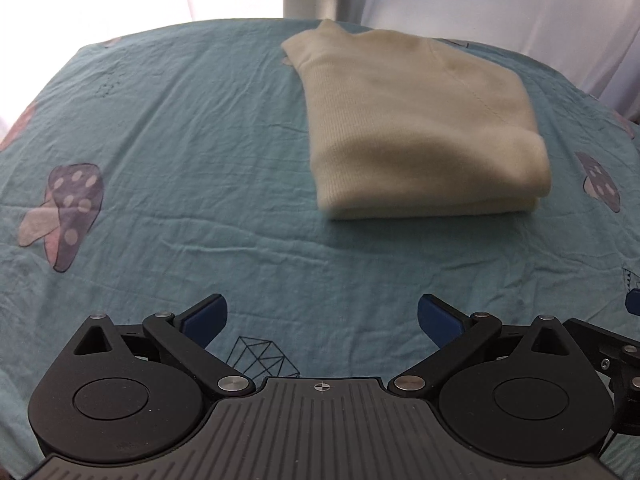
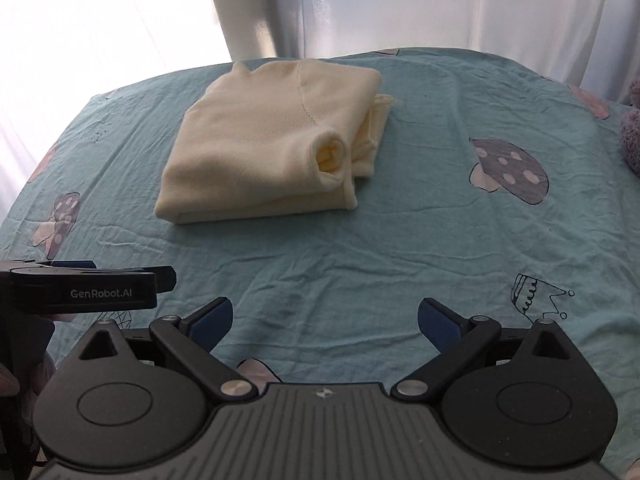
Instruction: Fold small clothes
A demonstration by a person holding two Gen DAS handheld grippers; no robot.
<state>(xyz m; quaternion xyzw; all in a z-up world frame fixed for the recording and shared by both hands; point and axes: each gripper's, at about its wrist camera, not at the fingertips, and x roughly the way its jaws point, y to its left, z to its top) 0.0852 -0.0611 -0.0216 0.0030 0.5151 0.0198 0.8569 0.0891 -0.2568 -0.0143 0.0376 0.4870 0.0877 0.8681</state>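
We hold both grippers above a surface draped in a teal sheet (image 1: 168, 128) printed with mushrooms, a crown and line-drawn gems; what lies under the sheet we cannot tell. Our left gripper (image 1: 322, 322) has its blue-padded fingers (image 1: 204, 320) spread wide apart with only wrinkled sheet showing between them, and it grips nothing. Our right gripper (image 2: 324, 322) stands just as wide, its pads also bare and clear of any cloth. The cream knit garment (image 2: 268, 140) lies folded into a compact stack toward the far side of the sheet, well apart from both sets of fingertips; in the right wrist view it sits left of centre, with a rolled sleeve cuff (image 2: 332, 156) opening toward us at its right end and a thinner layer poking out beyond that. In the left wrist view the same stack lies right of centre, its thick folded edge facing us. The left gripper's black body shows at the left edge of the right wrist view, beside our right one. Pale curtains (image 2: 400, 4) hang beyond the far edge.
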